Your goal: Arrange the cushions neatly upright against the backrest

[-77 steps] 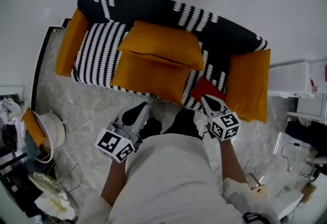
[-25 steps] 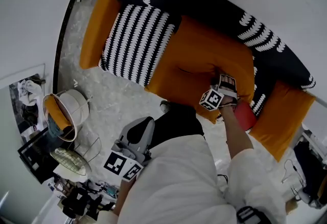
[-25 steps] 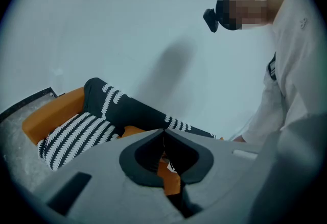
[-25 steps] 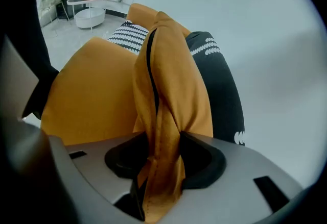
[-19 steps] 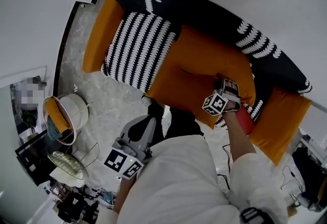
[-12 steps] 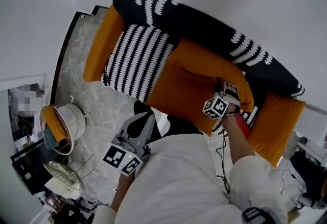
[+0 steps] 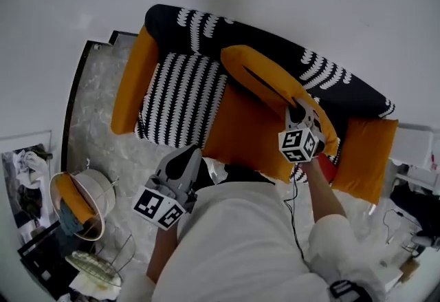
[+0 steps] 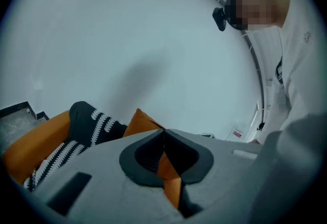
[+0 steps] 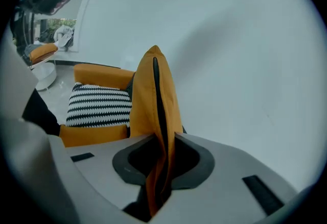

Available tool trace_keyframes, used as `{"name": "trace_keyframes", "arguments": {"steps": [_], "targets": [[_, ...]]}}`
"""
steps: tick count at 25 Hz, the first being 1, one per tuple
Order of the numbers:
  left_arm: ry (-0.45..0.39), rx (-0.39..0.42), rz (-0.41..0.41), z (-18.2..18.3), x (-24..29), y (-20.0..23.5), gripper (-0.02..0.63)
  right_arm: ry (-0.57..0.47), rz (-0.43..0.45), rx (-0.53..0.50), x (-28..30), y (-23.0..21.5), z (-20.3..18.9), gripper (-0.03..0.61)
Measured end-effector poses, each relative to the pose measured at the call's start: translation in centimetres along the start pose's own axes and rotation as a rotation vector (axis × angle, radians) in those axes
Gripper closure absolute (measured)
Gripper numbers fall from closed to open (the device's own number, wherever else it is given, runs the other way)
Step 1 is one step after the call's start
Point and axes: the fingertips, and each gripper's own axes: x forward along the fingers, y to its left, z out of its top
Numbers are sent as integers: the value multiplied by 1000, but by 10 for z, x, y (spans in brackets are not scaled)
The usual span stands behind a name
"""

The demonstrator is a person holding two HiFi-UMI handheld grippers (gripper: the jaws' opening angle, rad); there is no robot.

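Note:
The sofa has a black backrest (image 7: 275, 39) with white marks, orange armrests and a striped seat (image 7: 182, 98). One orange cushion (image 7: 265, 77) is raised on edge over the seat, close to the backrest. My right gripper (image 7: 299, 113) is shut on its right end; its jaws have just been closing with the cushion's edge between them. The right gripper view shows that cushion (image 9: 153, 100) standing upright out of the right gripper (image 9: 159, 141). A second orange cushion (image 7: 240, 132) lies flat on the seat. My left gripper (image 7: 187, 156) is shut and holds nothing, in front of the sofa.
A red thing (image 7: 328, 168) lies on the seat's right end, by the right armrest (image 7: 368, 156). A white basket (image 7: 79, 201) with orange cloth stands on the marble floor at the lower left. White furniture (image 7: 416, 139) stands right of the sofa.
My right gripper has risen with the top cushion, which has tipped from lying flat to standing on edge. My left gripper has moved a little toward the sofa.

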Motion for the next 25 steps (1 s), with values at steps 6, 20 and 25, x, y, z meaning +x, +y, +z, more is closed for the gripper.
{"name": "trace_keyframes", "arguments": {"steps": [6, 20, 25], "targets": [[-5, 27, -45, 38, -26, 58, 601, -72, -45, 160, -23, 6, 77, 535], [7, 14, -44, 76, -99, 167, 601, -182, 60, 696, -6, 94, 208, 552], [30, -14, -21, 71, -115, 189, 601, -198, 110, 823, 23, 144, 246, 557]]}}
